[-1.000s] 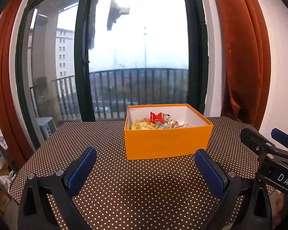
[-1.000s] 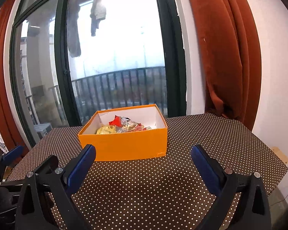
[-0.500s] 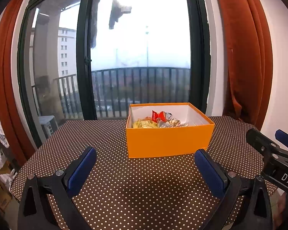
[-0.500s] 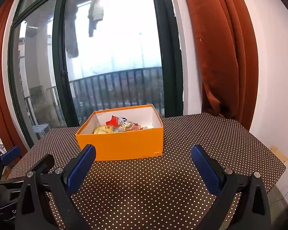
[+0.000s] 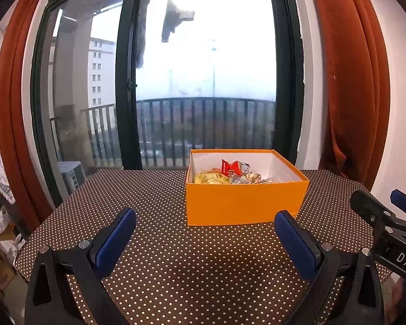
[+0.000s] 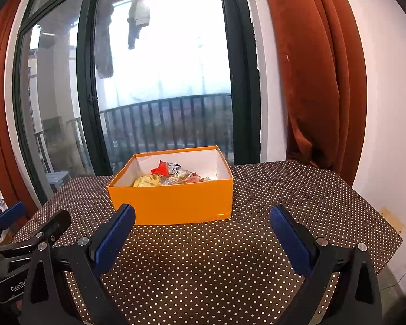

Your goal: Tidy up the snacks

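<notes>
Open orange cardboard box [image 5: 246, 200] w/ crinkly foil snack packets [image 5: 231, 174] sits near table's [image 5: 162, 189] far edge. Left gripper [image 5: 204, 239] & right gripper [image 6: 201, 237] both wide open, empty. Packets likely light, slippery; pinch by a wrapper edge.

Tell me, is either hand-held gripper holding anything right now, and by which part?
Nothing is held. The left hand-held gripper and right hand-held gripper are both open over the table, short of the orange box.

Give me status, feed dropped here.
Left gripper, right gripper open, empty. Snacks in orange box on table. Nothing in the way.
</notes>
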`<state>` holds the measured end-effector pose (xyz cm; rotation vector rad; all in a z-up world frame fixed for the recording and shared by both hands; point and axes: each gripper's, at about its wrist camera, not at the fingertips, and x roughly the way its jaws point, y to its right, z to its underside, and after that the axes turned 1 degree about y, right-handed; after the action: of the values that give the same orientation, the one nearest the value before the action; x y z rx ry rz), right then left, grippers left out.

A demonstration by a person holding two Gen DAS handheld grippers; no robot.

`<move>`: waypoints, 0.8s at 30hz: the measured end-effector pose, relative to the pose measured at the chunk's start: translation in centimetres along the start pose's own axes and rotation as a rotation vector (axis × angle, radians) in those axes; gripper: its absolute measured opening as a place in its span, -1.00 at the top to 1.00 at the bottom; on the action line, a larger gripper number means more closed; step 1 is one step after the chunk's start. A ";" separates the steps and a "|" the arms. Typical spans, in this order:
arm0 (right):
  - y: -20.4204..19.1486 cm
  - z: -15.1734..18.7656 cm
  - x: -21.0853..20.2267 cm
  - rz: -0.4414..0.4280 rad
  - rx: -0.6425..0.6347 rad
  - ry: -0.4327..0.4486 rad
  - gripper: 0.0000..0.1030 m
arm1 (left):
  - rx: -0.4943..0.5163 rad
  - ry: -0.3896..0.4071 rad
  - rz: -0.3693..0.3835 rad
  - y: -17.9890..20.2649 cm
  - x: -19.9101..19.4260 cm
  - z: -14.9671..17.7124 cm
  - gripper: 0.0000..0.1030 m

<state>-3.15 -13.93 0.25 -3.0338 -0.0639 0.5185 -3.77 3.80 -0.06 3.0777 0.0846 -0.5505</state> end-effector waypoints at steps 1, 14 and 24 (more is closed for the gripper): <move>0.0 0.0 0.0 0.000 -0.001 0.000 -0.95 | 0.000 -0.001 0.000 -0.1 0.0 0.0 -0.99; -0.1 -0.2 0.1 0.000 -0.009 0.003 -0.95 | 0.004 0.003 0.007 0.0 0.1 -0.2 -0.99; 0.3 -0.3 0.8 0.006 0.000 -0.010 -0.95 | 0.018 0.001 0.009 0.3 0.7 -0.3 -0.99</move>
<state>-2.24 -14.25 0.28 -3.0323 -0.0558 0.5341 -2.98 3.58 -0.02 3.0947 0.0661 -0.5523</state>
